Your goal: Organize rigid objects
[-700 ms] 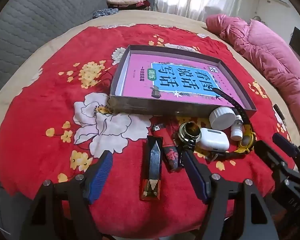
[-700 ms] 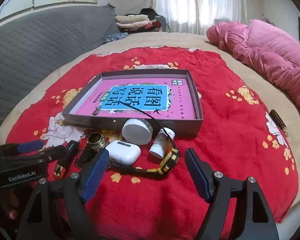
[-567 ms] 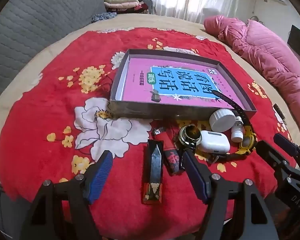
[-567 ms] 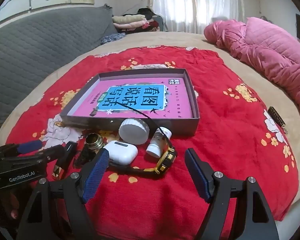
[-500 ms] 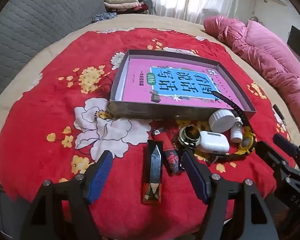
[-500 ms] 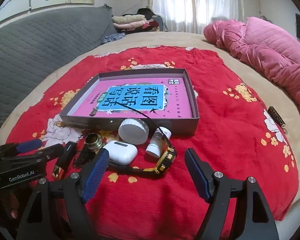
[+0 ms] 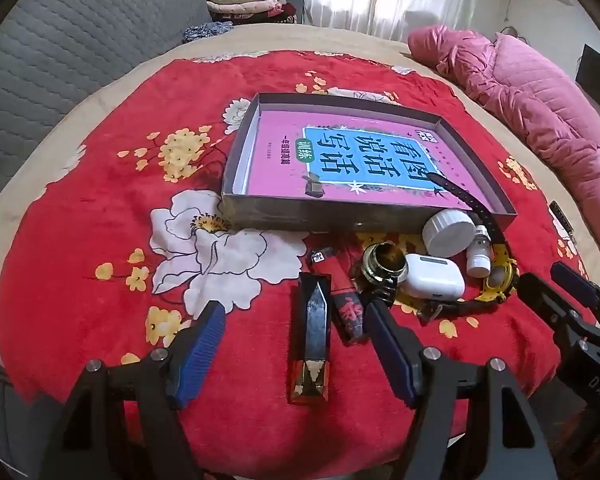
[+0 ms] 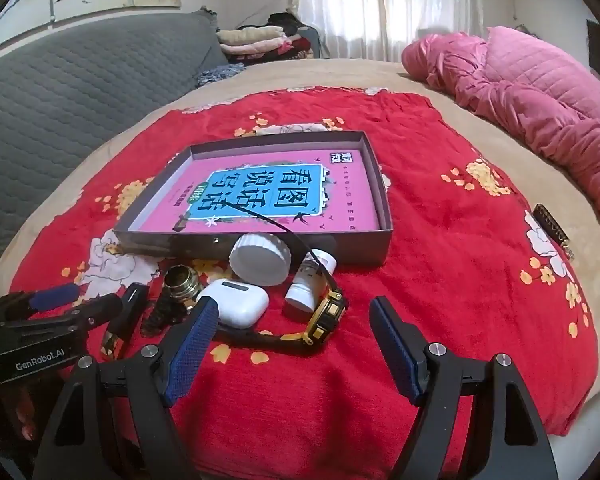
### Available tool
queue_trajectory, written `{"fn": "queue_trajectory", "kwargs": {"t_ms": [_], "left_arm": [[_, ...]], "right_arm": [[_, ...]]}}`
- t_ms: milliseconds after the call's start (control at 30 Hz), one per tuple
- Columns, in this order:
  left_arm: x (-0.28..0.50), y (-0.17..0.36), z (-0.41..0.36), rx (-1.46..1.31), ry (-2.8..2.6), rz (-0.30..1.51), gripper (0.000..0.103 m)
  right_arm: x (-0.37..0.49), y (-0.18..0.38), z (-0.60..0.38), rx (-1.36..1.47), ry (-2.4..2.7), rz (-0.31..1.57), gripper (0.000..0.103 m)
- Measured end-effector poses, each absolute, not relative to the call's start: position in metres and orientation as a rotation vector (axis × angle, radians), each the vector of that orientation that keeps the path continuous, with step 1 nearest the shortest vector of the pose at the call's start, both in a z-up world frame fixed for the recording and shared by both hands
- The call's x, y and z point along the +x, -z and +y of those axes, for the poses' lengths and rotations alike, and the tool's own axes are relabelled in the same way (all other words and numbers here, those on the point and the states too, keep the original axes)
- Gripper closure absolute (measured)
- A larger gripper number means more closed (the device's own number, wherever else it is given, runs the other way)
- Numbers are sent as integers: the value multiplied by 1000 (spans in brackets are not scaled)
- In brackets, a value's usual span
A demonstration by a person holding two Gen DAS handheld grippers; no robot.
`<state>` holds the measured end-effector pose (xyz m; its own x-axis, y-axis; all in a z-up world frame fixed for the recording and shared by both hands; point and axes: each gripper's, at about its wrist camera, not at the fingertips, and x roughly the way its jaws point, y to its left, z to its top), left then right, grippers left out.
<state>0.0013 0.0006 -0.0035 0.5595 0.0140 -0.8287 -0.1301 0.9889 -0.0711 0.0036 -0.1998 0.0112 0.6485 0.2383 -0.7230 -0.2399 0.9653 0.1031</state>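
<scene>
A shallow grey box (image 7: pixel 340 216) (image 8: pixel 364 246) lined with a pink book cover lies on the red floral blanket. In front of it lie a white jar lid (image 7: pixel 448 232) (image 8: pixel 260 258), a small white bottle (image 7: pixel 480 250) (image 8: pixel 311 276), a white earbud case (image 7: pixel 434 276) (image 8: pixel 240 304), a brass ring (image 7: pixel 382 262) (image 8: pixel 180 280), a black-and-yellow watch (image 7: pixel 496 280) (image 8: pixel 324 318), a dark red-and-gold bar (image 7: pixel 314 332) (image 8: pixel 120 326) and a small dark block (image 7: pixel 350 312). My left gripper (image 7: pixel 296 340) is open around the bar's near end. My right gripper (image 8: pixel 292 340) is open just before the watch.
A pink quilt (image 8: pixel 540 92) lies at the right. A grey quilted headboard (image 8: pixel 80 80) and folded clothes (image 8: pixel 260 40) are at the back left. A small dark strip (image 8: pixel 552 224) lies on the bed at the right edge of the blanket.
Both grippers have drifted slightly; the objects have not moved and both stay open.
</scene>
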Motion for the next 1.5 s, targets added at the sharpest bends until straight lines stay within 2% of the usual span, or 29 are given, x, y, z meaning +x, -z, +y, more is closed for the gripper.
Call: {"fn": "queue_trajectory", "kwargs": {"t_ms": [1500], "left_arm": [[1,0,-1,-110,-82,954,31]], "right_arm": [[5,-13,-203,4,-263,817,24]]}}
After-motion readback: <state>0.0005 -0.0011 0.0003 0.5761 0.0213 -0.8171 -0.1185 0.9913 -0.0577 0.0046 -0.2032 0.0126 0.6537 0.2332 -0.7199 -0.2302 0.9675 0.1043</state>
